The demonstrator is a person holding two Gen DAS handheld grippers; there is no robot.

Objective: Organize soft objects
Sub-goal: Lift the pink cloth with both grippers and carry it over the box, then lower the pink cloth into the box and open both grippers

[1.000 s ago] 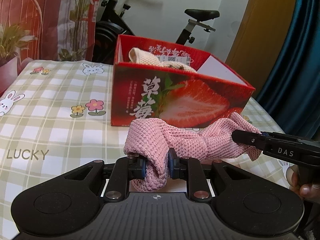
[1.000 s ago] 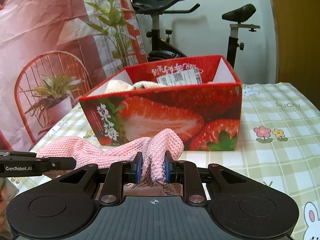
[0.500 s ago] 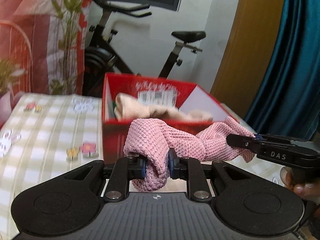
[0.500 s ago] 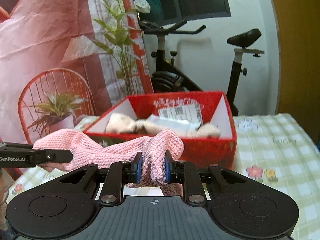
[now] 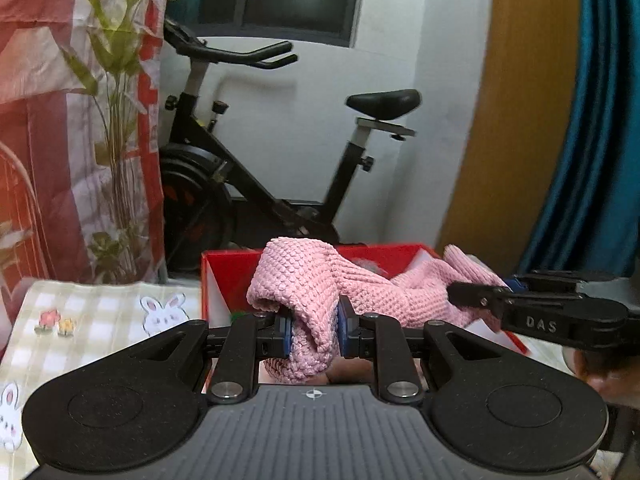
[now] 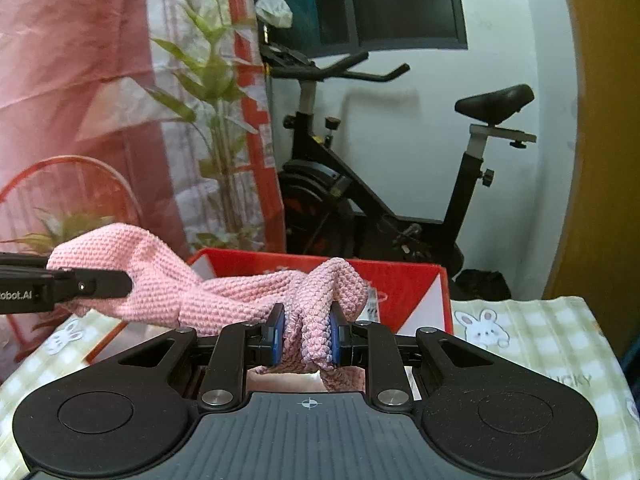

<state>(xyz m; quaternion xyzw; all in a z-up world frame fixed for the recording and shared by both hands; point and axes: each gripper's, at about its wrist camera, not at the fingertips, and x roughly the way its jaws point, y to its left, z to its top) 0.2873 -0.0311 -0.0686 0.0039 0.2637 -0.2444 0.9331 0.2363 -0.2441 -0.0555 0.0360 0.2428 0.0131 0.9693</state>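
A pink knitted cloth [image 5: 304,288] hangs stretched between both grippers, held up over the open red strawberry box [image 5: 228,268]. My left gripper [image 5: 313,334] is shut on one bunched end. The other end [image 6: 312,312] is pinched by my right gripper [image 6: 306,338], also shut. In the left wrist view the right gripper's fingers [image 5: 480,298] reach in from the right at the cloth's far end. The left gripper's fingers [image 6: 96,284] show at the left edge of the right wrist view, with the cloth [image 6: 168,284] draped over them. The red box [image 6: 400,284] lies just below and behind the cloth; its contents are mostly hidden.
The table wears a green checked cloth with rabbits [image 5: 100,312] [image 6: 532,332]. Behind the box stand an exercise bike [image 5: 248,184], a tall leafy plant [image 6: 216,120] and a red-and-white curtain [image 5: 48,120]. A blue curtain [image 5: 600,140] hangs at the right.
Both grippers have risen and moved forward with the pink cloth, from in front of the box to above its opening. The box has dropped low in both views.
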